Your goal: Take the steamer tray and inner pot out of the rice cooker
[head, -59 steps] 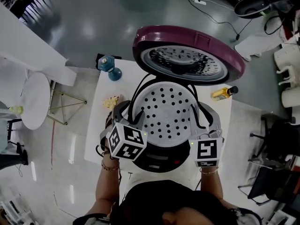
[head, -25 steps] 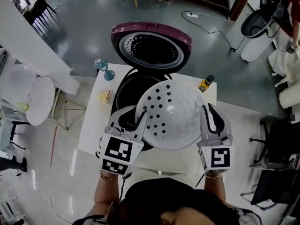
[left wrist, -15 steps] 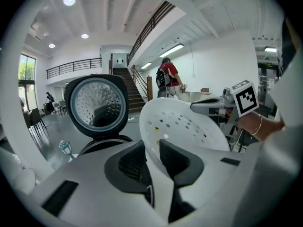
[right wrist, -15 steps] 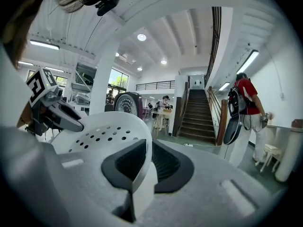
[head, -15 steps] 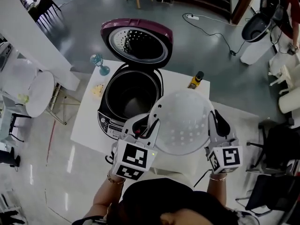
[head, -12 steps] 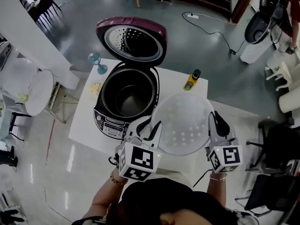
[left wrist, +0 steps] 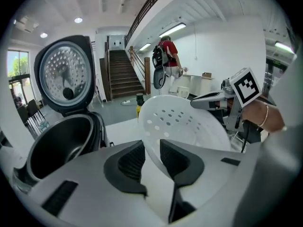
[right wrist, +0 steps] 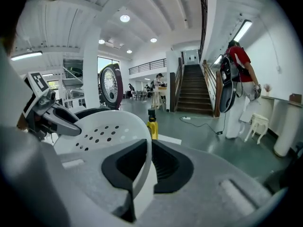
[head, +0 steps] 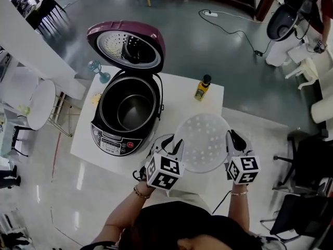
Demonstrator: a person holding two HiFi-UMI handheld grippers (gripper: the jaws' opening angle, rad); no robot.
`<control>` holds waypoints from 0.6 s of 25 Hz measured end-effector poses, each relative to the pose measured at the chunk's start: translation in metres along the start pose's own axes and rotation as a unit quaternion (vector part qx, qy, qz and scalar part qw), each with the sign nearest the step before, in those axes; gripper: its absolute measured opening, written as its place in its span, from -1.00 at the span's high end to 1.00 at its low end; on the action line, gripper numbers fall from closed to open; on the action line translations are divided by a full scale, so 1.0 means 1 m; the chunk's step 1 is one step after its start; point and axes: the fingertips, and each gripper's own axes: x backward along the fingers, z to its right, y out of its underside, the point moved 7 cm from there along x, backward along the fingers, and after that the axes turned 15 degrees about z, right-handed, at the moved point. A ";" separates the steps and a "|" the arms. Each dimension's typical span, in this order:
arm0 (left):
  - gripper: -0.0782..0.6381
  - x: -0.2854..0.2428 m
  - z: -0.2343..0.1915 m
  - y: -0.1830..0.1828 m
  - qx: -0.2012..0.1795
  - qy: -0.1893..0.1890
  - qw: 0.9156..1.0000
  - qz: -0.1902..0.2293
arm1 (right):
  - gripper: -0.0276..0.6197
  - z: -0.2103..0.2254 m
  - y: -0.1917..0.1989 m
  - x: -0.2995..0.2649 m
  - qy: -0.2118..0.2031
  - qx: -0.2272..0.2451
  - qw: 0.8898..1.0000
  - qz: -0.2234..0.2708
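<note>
Both claws are clenched on the white perforated plastic steamer tray (head: 202, 142): left claw (head: 174, 144) pinching the near-left rim, right claw (head: 231, 138) on the opposite rim, its jaws having just been closing with that thin edge between them. The tray hangs over the bare right end of the white table (head: 177, 90), clear of the dark rice cooker with the purple lid (head: 112, 139) and short of the small yellow bottle (head: 201, 89). I judge it light and stiff, but glossy and thin-lipped, so it could slide out of the pads if I tilt it; opposite rims suit it. The dark metal inner pot (head: 134, 112) is not yet out, likely heavier and smoother, so I'd take its upper rim on both sides.
</note>
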 end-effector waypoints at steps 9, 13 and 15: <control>0.52 -0.058 -0.013 0.037 0.026 -0.030 0.999 -0.036 | 0.79 0.023 0.041 -0.047 -0.015 -0.003 0.999 -0.041; 0.52 -0.075 -0.020 0.045 0.032 -0.040 0.997 -0.052 | 0.79 0.031 0.055 -0.066 -0.022 -0.009 0.998 -0.053; 0.52 -0.084 -0.022 0.047 0.033 -0.045 0.997 -0.057 | 0.79 0.035 0.060 -0.075 -0.024 -0.010 0.998 -0.058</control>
